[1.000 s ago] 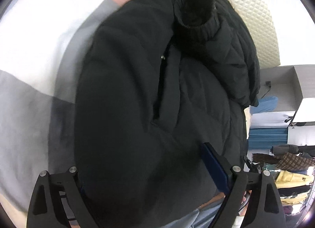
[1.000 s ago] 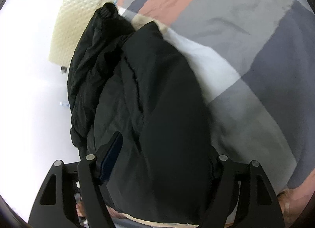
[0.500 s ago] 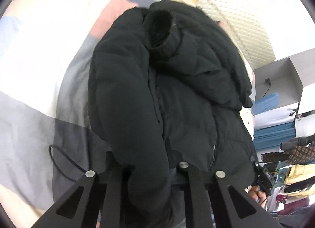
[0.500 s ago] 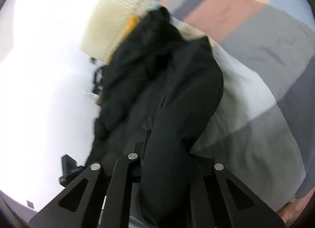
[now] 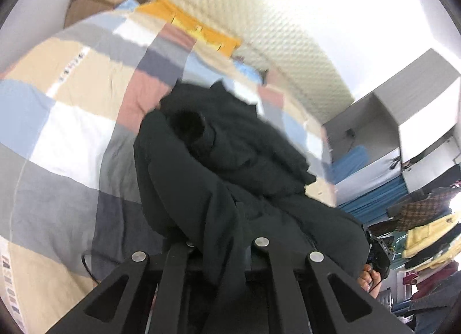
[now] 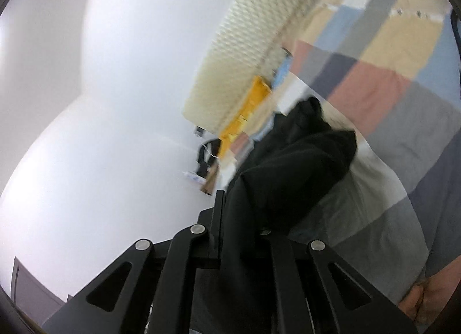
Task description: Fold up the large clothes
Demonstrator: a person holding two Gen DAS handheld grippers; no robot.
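A black padded jacket [image 5: 230,167] lies bunched on the patchwork bedspread [image 5: 66,120], its knit cuff [image 5: 190,126] showing near the far end. My left gripper [image 5: 222,243] is shut on the jacket's near edge, and fabric drapes down between its fingers. In the right wrist view my right gripper [image 6: 242,230] is shut on the same jacket [image 6: 291,172], which hangs lifted from it above the bedspread [image 6: 403,120].
A cream quilted headboard [image 5: 259,31] and a yellow pillow [image 5: 196,25] are at the bed's far end. A grey shelf unit [image 5: 389,132] and hanging clothes [image 5: 426,236] stand to the right. A white wall [image 6: 100,103] fills the left of the right wrist view.
Both grippers have shut on the jacket's near edge and lifted it. Both views have tilted up towards the headboard and wall.
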